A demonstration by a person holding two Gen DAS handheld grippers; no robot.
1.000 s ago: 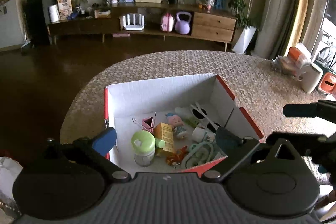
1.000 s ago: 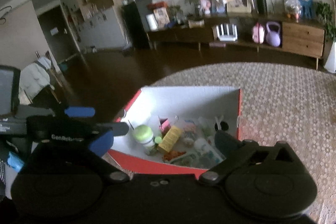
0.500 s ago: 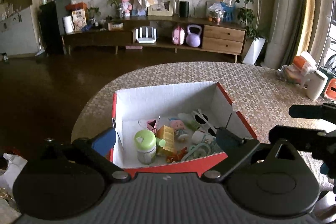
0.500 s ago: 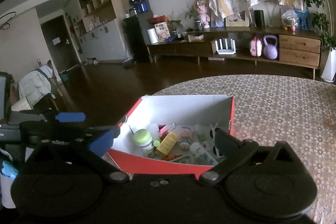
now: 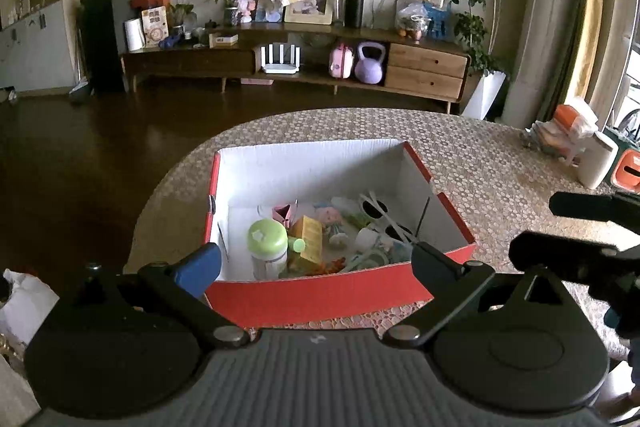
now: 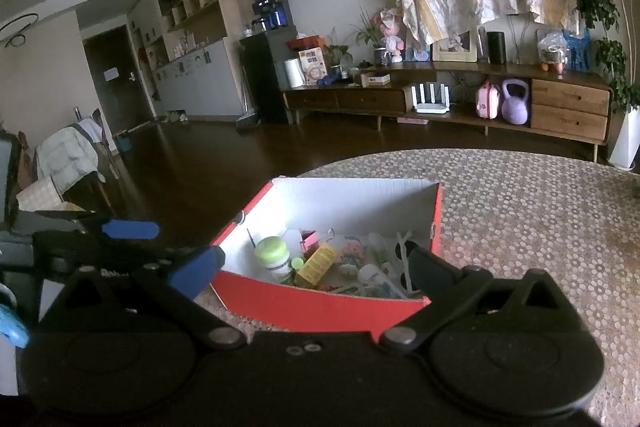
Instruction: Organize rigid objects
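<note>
Left wrist view — both hand-held grippers, left [image 5: 316, 263] and right [image 6: 314, 267], jaws spread, empty, drawn back from red box [image 5: 320, 297]; green-lidded jar [image 5: 267, 241] inside — sorting looks finished.

One red box [image 5: 320, 297] with white inner walls sits on one patterned table [image 5: 492, 163]. Inside it lie one jar with a green lid [image 5: 267, 247], one orange carton [image 5: 310, 239], one small doll [image 5: 333, 223], one pink clip-like piece [image 5: 283, 213] and one pair of white sunglasses [image 5: 380, 211]; the remaining small items in the near right corner are too jumbled to count. Two grippers are in view, the left gripper [image 5: 316, 263] and the right gripper [image 6: 316, 271], each with two fingers.
</note>
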